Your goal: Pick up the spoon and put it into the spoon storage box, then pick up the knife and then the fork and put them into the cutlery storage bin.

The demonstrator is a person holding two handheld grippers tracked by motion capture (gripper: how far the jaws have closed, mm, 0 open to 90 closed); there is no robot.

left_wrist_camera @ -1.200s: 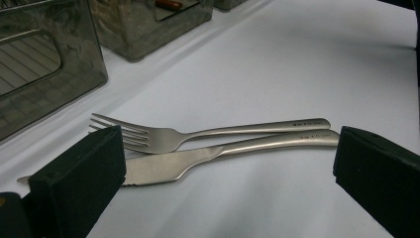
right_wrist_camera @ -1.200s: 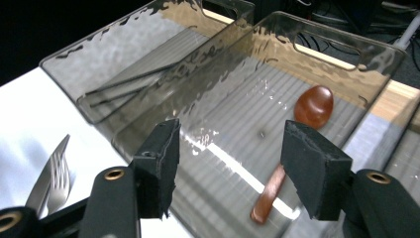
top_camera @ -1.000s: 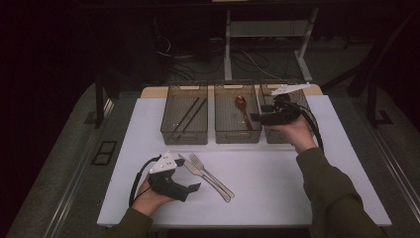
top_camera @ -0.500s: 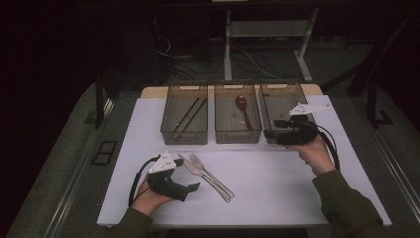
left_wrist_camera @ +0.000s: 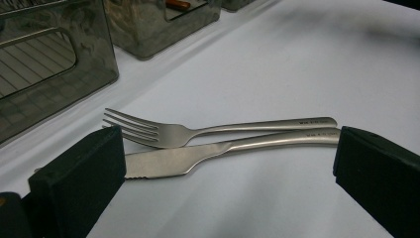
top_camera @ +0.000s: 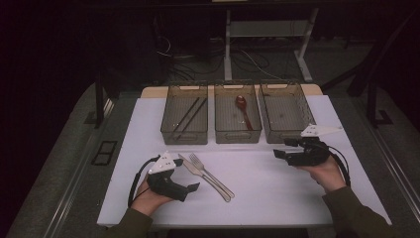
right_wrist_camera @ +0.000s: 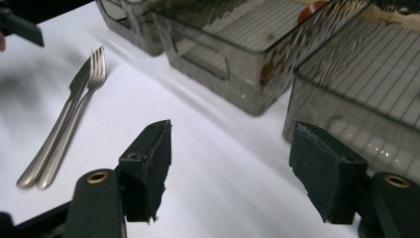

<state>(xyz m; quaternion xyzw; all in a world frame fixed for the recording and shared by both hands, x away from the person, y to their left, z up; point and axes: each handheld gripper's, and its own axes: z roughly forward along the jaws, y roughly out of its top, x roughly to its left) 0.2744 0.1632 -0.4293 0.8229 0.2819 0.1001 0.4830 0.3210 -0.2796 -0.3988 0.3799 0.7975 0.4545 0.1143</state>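
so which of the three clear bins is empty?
The rightmost clear plastic bin, nearest the right gripper. The middle bin holds a red spoon, the left bin dark chopsticks.

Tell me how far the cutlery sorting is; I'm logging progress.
Done: chopsticks in the left bin, spoon in the middle bin. In hand: nothing; both claws, left and right, are open. Left: fork and knife on the table; right bin looks empty.

The right tongs point(top_camera: 278, 153) come away from above the right-hand bin point(top_camera: 282, 111) at upper right and now sit lower at the frame's right, over the white surface point(top_camera: 267, 193), jaws opening further, nothing between them.
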